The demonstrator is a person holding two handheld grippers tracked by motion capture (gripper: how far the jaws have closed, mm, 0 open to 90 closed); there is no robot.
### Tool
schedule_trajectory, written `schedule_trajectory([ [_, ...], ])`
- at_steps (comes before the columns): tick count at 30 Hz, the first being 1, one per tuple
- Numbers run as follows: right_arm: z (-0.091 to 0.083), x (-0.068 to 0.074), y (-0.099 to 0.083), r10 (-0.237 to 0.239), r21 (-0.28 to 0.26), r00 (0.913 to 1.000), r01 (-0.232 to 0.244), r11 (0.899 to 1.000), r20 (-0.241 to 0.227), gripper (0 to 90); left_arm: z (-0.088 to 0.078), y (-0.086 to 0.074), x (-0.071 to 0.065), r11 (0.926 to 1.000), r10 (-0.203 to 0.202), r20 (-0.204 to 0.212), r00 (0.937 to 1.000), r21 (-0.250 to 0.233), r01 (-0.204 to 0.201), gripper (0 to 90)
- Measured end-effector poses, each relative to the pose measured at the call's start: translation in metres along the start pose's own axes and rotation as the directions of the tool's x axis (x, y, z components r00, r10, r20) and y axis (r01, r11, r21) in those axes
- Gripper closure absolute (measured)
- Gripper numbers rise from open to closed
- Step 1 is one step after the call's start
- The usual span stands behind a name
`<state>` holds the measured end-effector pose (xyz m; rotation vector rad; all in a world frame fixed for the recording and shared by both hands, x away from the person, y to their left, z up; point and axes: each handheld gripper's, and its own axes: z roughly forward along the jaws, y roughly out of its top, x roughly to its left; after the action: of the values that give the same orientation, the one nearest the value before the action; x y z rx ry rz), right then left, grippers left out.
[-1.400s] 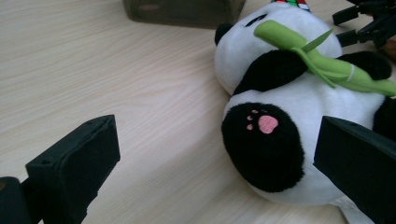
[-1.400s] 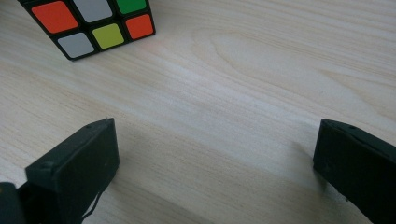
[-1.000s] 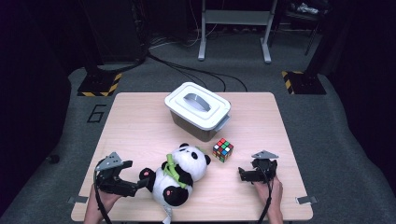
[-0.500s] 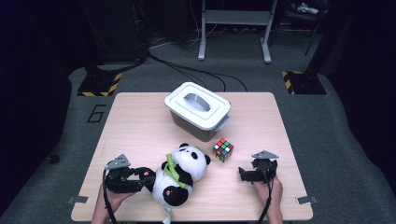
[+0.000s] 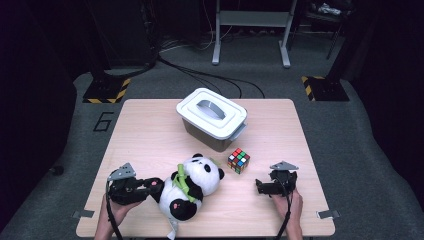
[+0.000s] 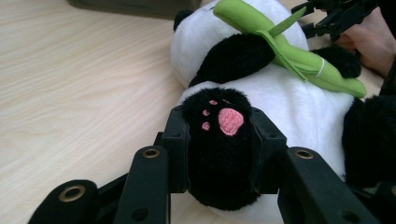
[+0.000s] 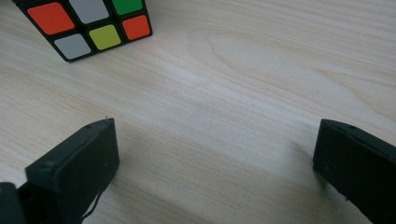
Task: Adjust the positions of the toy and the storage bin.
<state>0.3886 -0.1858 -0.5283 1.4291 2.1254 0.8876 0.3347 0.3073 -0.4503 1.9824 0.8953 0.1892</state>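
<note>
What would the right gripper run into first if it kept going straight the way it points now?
Probably the puzzle cube. The right gripper stands open over bare table, and the cube lies ahead, slightly to one side, so the gripper might just pass it; depth is hard to judge.

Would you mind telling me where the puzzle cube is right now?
In the high view the puzzle cube sits on the table right of centre, just in front of the lidded box, between the toy panda's head and the right gripper.
</note>
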Motion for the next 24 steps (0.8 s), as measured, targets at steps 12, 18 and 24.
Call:
schedule_trajectory([
  [12,0.0,0.0,0.0,0.0,0.0,1.0,0.0,1.0,0.001,0.0,-0.015,0.002,0.025,0.9999,0.013,-0.026,0.9996,0.005,-0.013,65.4],
  [18,0.0,0.0,0.0,0.001,0.0,1.0,-0.001,1.0,0.001,0.0,-0.021,0.006,0.045,0.9996,0.02,-0.033,0.9993,0.02,-0.019,65.1],
  [24,0.0,0.0,0.0,0.001,0.0,1.0,-0.001,1.0,0.001,0.0,-0.02,0.006,0.056,0.9994,-0.019,-0.049,0.9986,0.028,0.02,61.4],
])
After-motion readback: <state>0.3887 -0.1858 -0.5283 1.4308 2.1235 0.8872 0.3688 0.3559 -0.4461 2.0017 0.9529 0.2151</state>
